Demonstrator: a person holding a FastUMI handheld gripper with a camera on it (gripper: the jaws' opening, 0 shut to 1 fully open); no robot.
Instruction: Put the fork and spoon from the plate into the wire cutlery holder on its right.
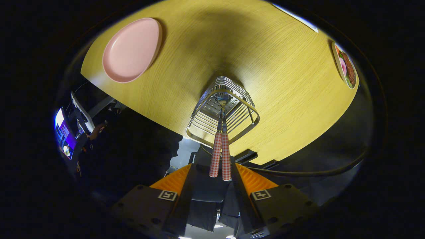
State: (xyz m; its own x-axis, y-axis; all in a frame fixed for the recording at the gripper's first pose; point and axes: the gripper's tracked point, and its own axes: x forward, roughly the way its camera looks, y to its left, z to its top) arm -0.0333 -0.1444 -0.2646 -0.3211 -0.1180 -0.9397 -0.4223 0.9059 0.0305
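The wire cutlery holder (pixel 221 111) stands on the wooden table (pixel 282 83), just ahead of my fingers. Two utensils with red-checked handles stand in it side by side, the left handle (pixel 215 154) and the right handle (pixel 226 156), their heads down in the basket; I cannot tell which is the fork and which the spoon. The handle ends reach back between my fingertips. My gripper (pixel 212 167) is open: the right handle lies close to the right finger (pixel 247 176), and a gap separates the left handle from the left finger (pixel 181 177). The pink plate (pixel 131 49) lies bare, left of the holder.
A dish of food (pixel 346 66) sits at the table's right edge, and a white sheet (pixel 297 18) lies at the far corner. The table's edge runs close under the holder. A black cable (pixel 315 172) hangs below it. A person's hand (pixel 96 131) and a lit screen (pixel 63 132) are off to the left.
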